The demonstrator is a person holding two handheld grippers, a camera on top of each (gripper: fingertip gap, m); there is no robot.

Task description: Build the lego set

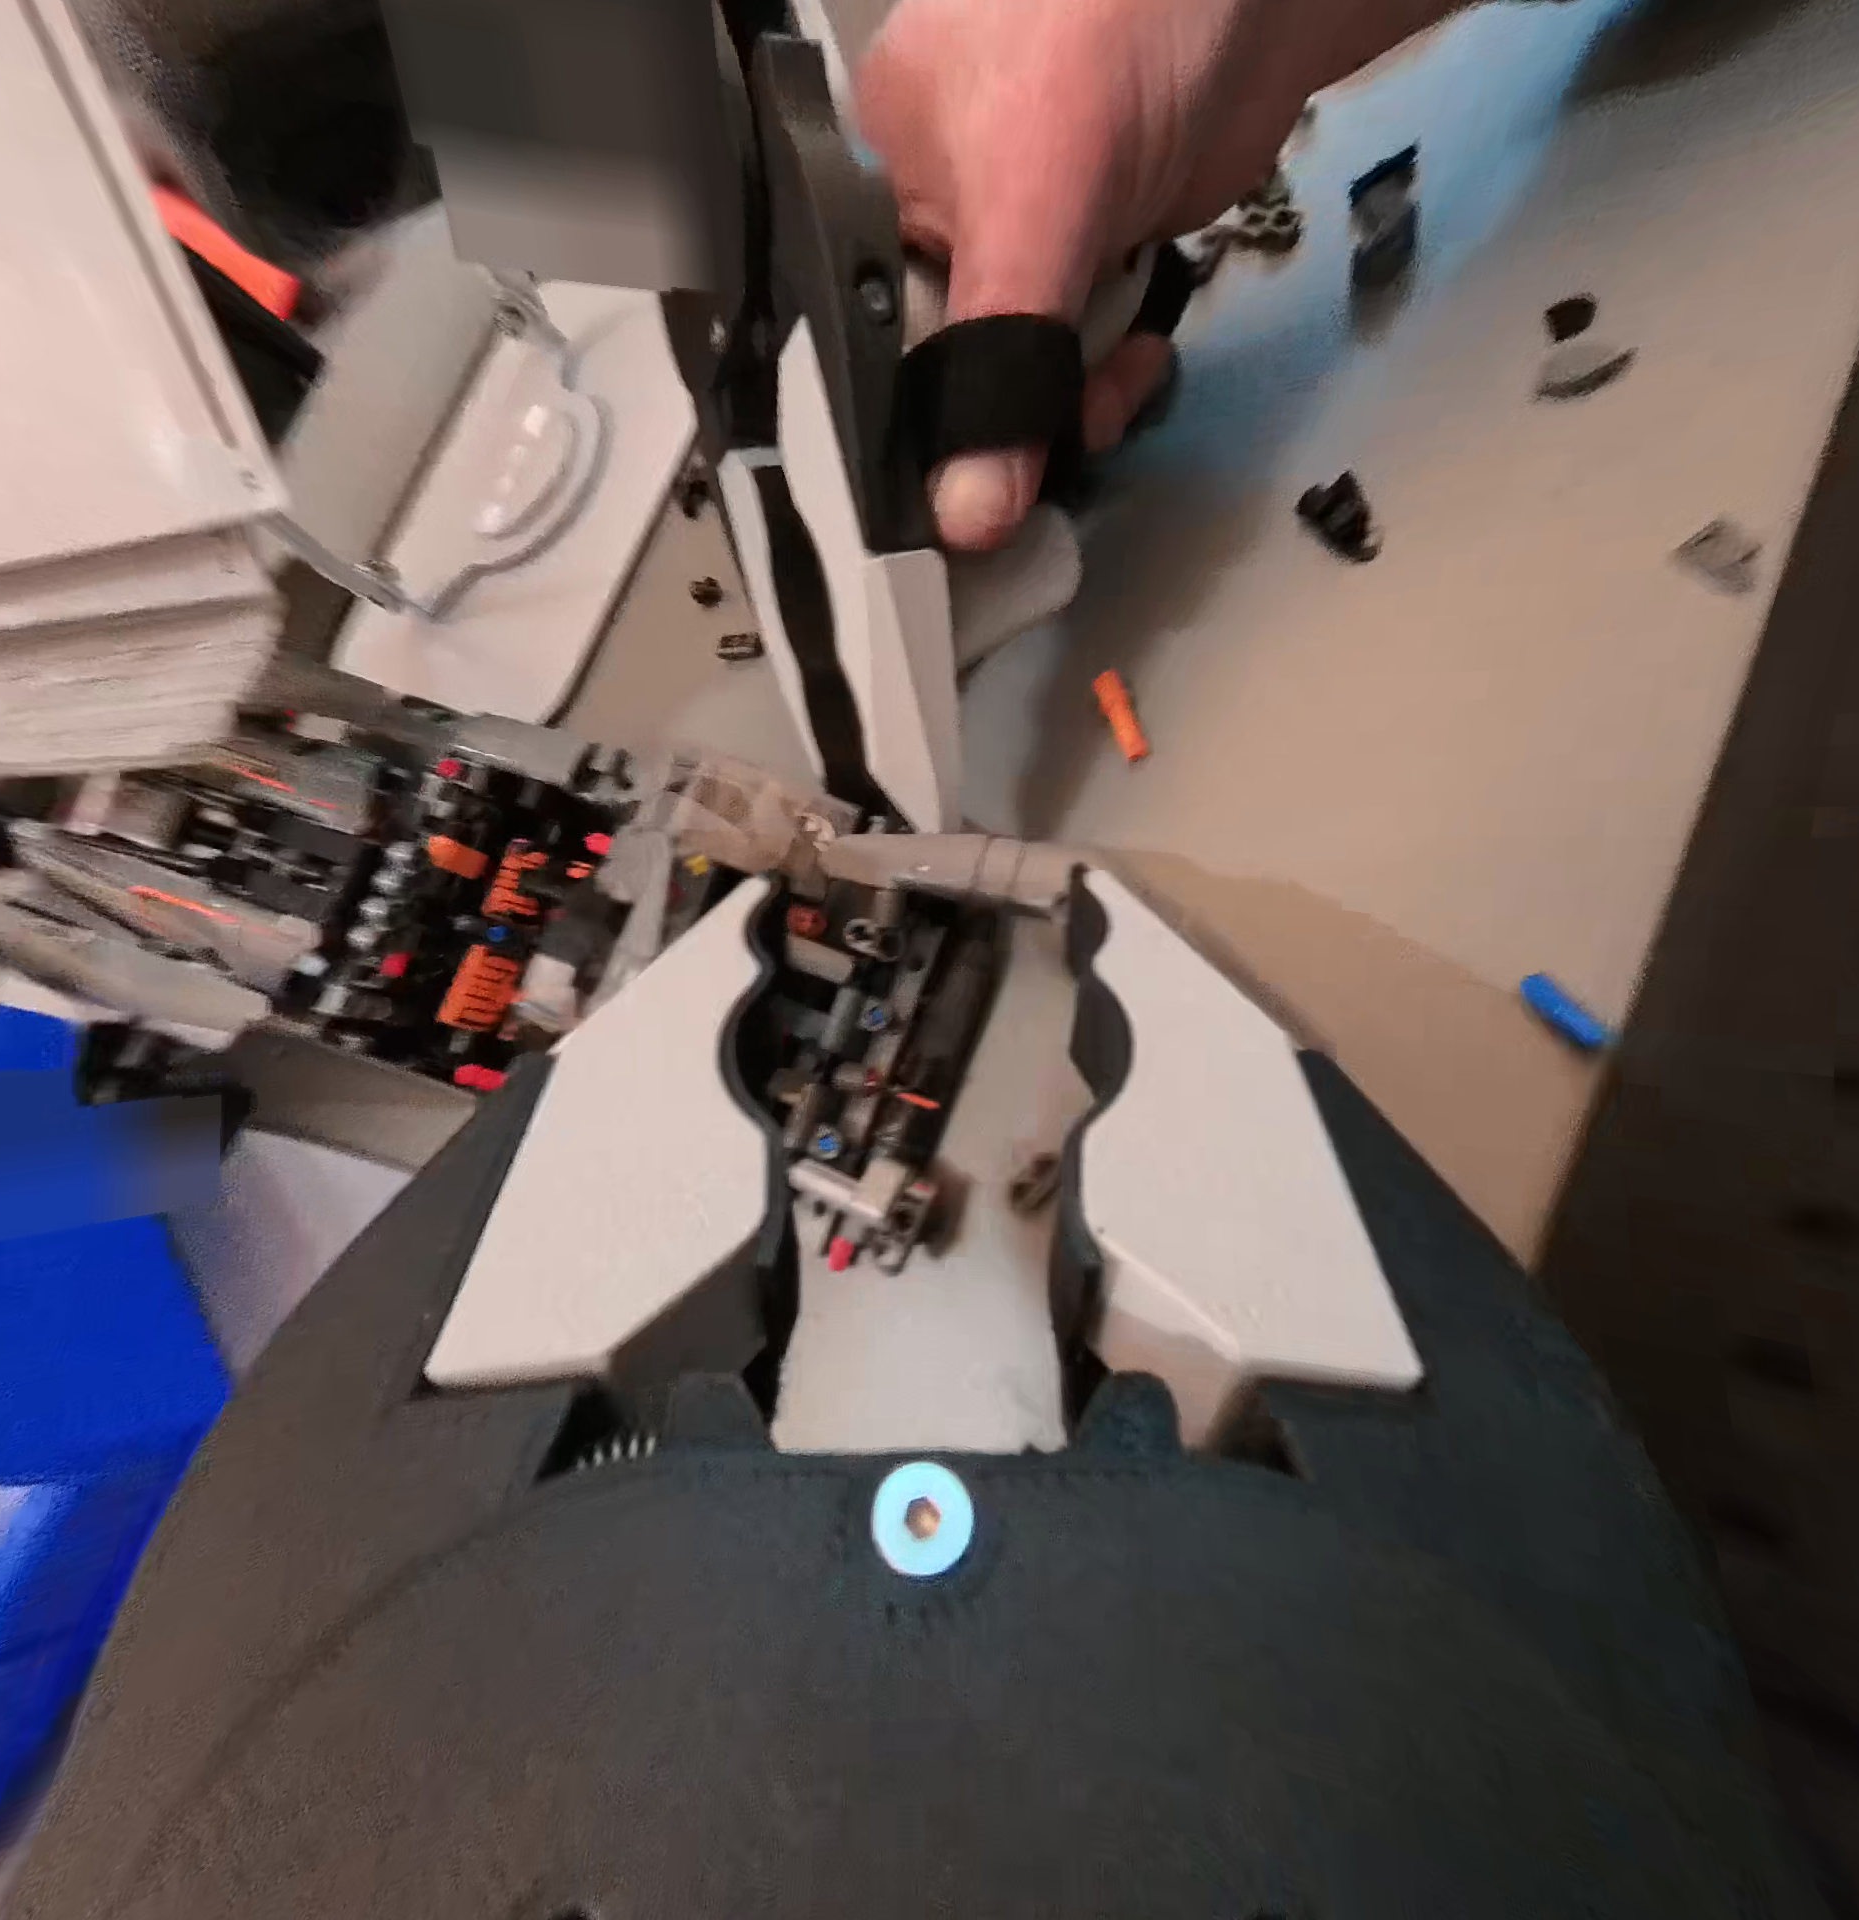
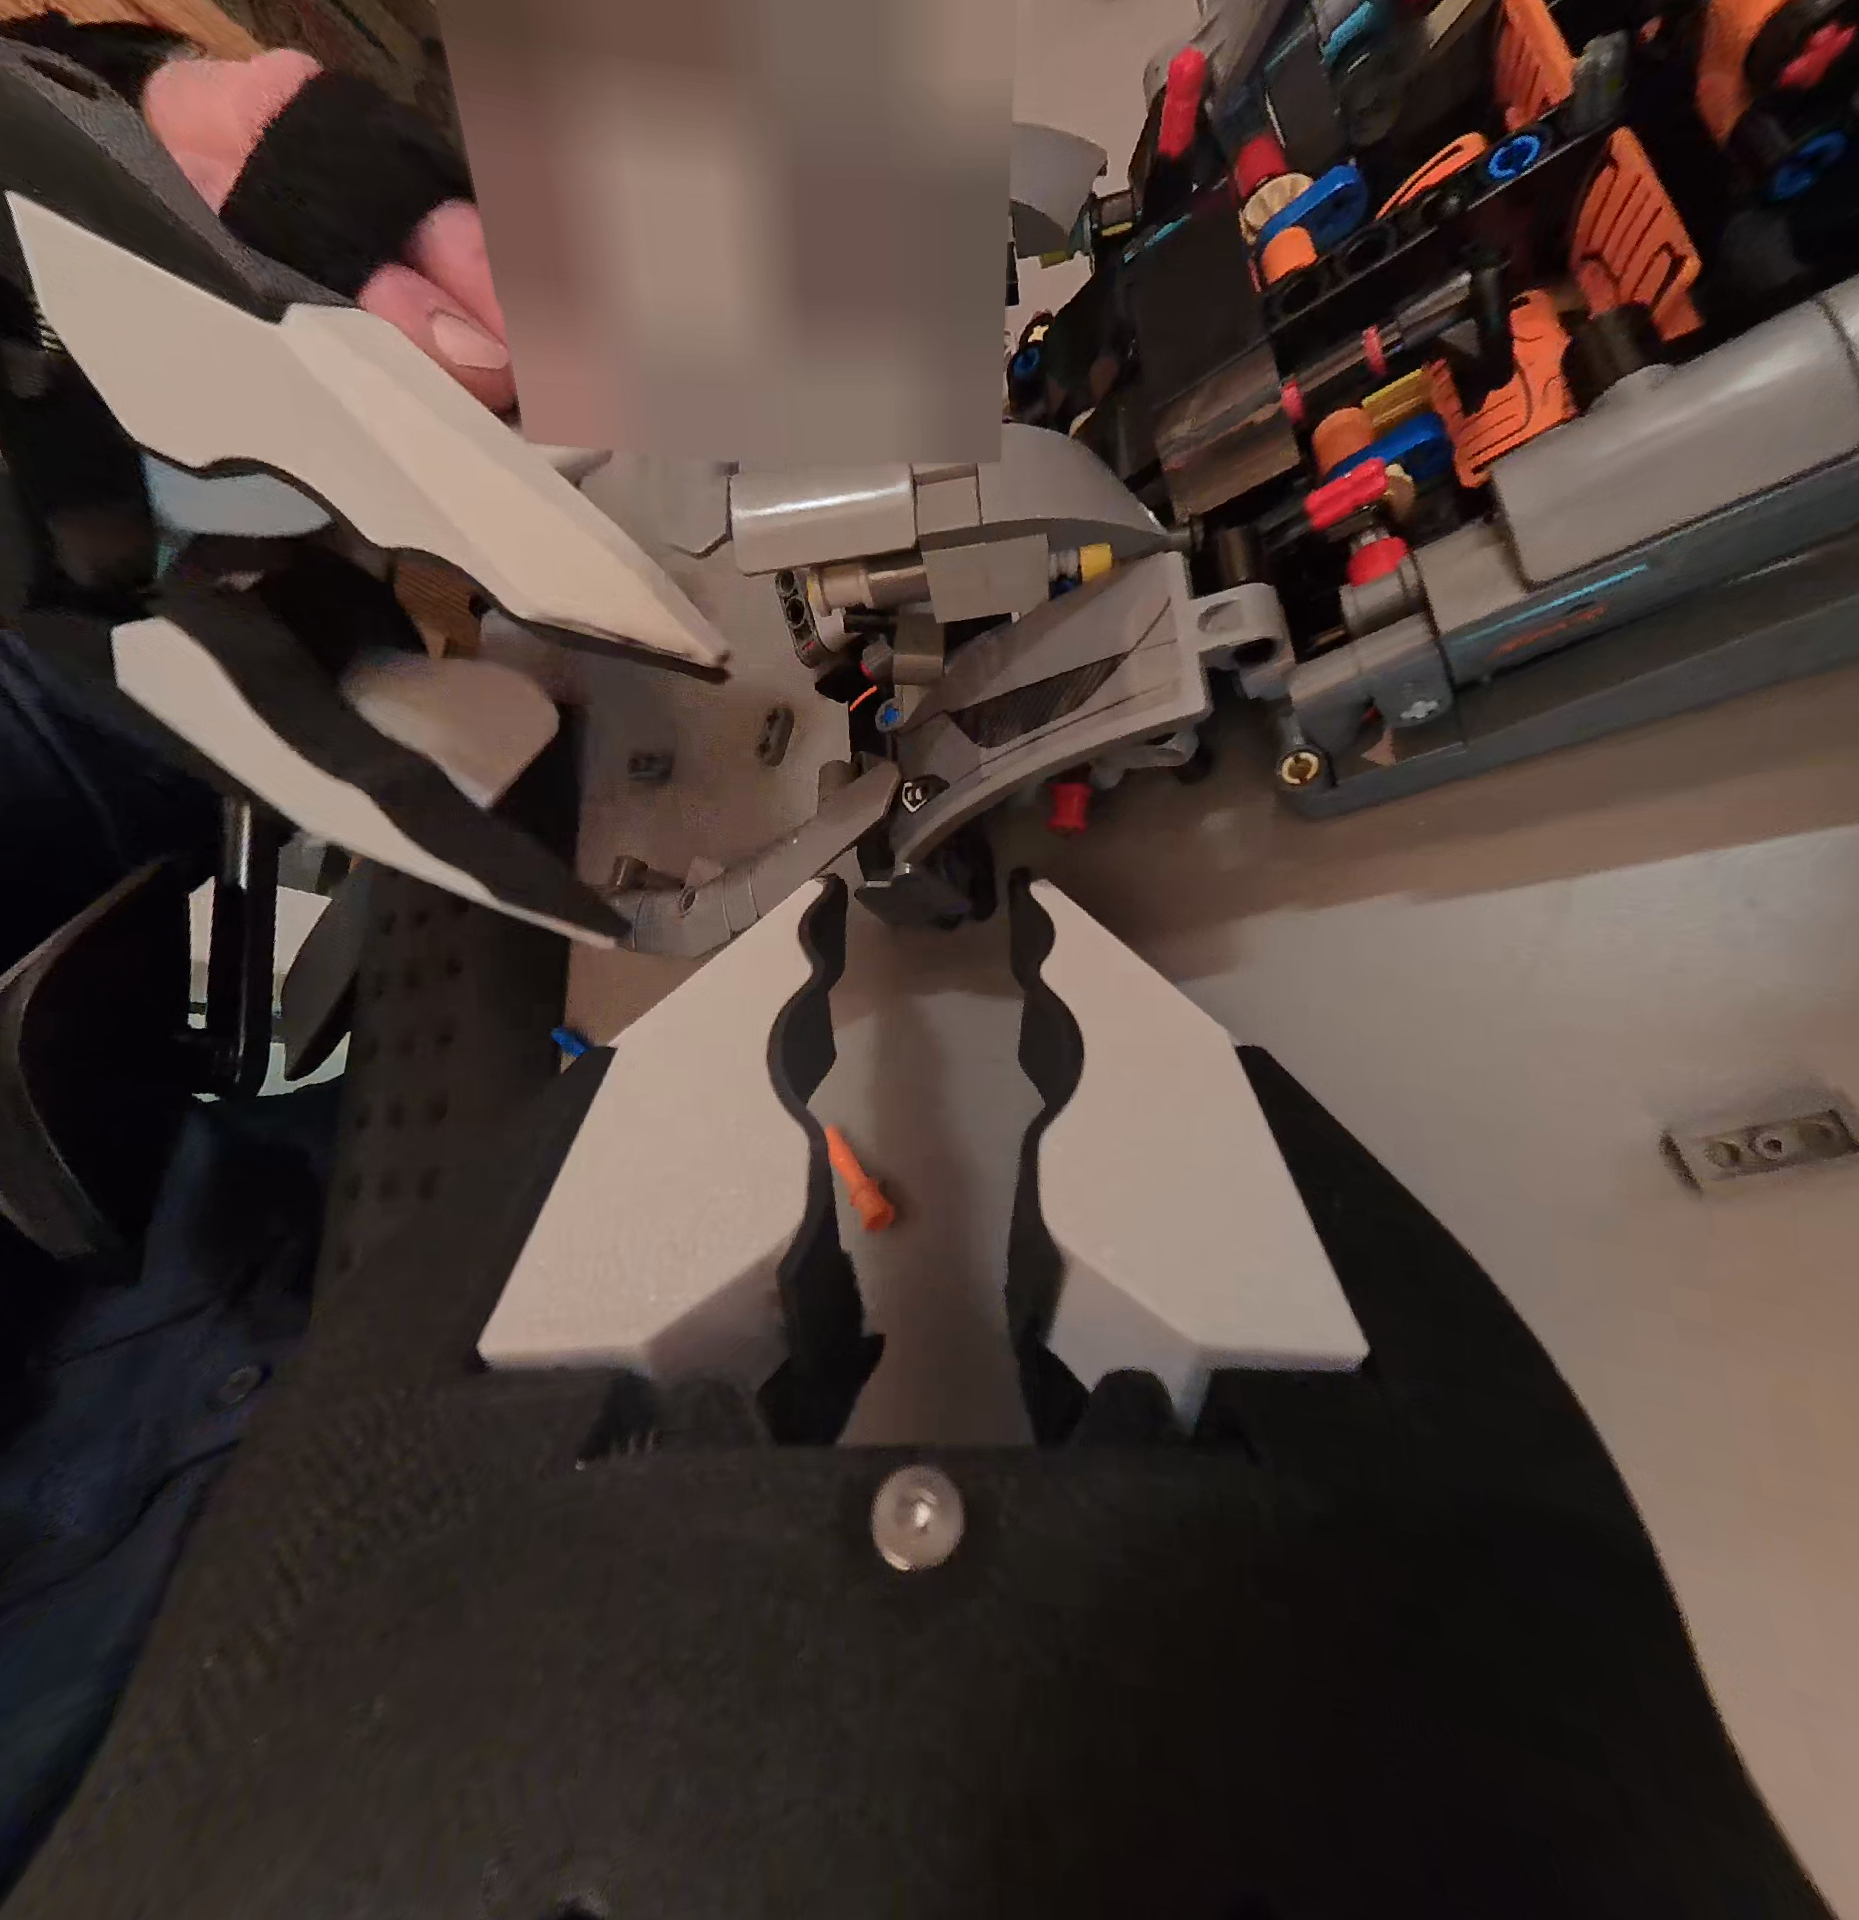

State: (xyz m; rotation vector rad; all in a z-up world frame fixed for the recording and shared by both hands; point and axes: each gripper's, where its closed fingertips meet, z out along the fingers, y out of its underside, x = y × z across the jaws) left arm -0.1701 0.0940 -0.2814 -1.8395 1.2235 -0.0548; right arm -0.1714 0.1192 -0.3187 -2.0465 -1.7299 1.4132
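A small grey and black Lego sub-assembly [image 1: 883,1060] sits between my left gripper's [image 1: 925,883] fingers, which are shut on its sides. It stays sharp while the background blurs. In the right wrist view the sub-assembly [image 2: 1008,665] lies beside the large black, orange and grey model [image 2: 1527,364], which also shows in the left wrist view [image 1: 468,914]. My right gripper [image 2: 925,883] is closed on a black part at the sub-assembly's near end. It enters the left wrist view from above [image 1: 894,810]. The left gripper [image 2: 670,800] shows at the left of the right wrist view.
An orange pin [image 2: 860,1179] lies on the table under my right fingers, also seen in the left wrist view [image 1: 1120,715]. A blue pin [image 1: 1564,1008], loose black pieces [image 1: 1340,514] and a grey plate [image 2: 1772,1143] lie around. A blue bin [image 1: 73,1351] and a white stack [image 1: 94,520] stand at left. The gap from one gripper's tips to the other's is roughly 5 cm. The orange pin [image 2: 860,1179] lies around 6 cm away from my right fingertips.
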